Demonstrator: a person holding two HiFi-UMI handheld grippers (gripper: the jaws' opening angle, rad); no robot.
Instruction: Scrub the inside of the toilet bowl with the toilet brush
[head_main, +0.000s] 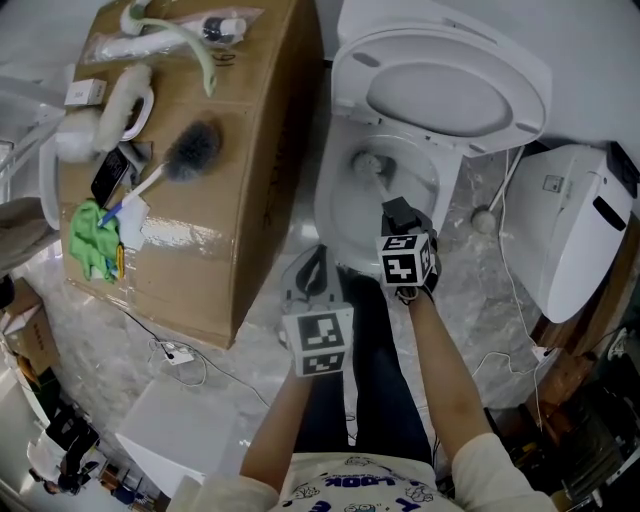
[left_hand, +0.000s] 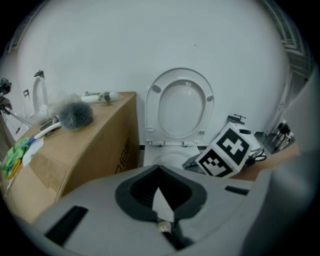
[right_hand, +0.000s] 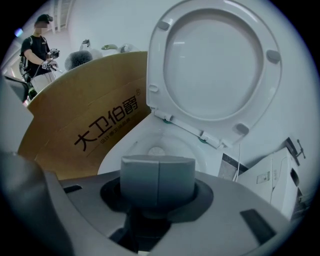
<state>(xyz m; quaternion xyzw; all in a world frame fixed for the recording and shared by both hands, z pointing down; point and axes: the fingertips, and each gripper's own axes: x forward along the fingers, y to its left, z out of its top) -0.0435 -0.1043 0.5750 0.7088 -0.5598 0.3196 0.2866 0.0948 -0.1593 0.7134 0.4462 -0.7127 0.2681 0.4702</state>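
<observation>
large brown cardboard box (head_main: 250, 180), crumpled green cloth (head_main: 92, 240) on its top, white plastic appliance (head_main: 575, 230) at right, crinkled clear plastic sheet (head_main: 470, 310) over floor

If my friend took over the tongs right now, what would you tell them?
Left tongs: shut, empty, held low in front of the toilet bowl.
Right tongs: shut, empty, at the bowl's front edge, pointing in.
Toilet brush: lying on top of the cardboard box, left of the toilet, not picked up.
Seat: up, so the bowl is open.
Done: no scrubbing yet.
Left to do: open one pair of tongs, grab the brush by its handle, then scrub inside the bowl.
</observation>
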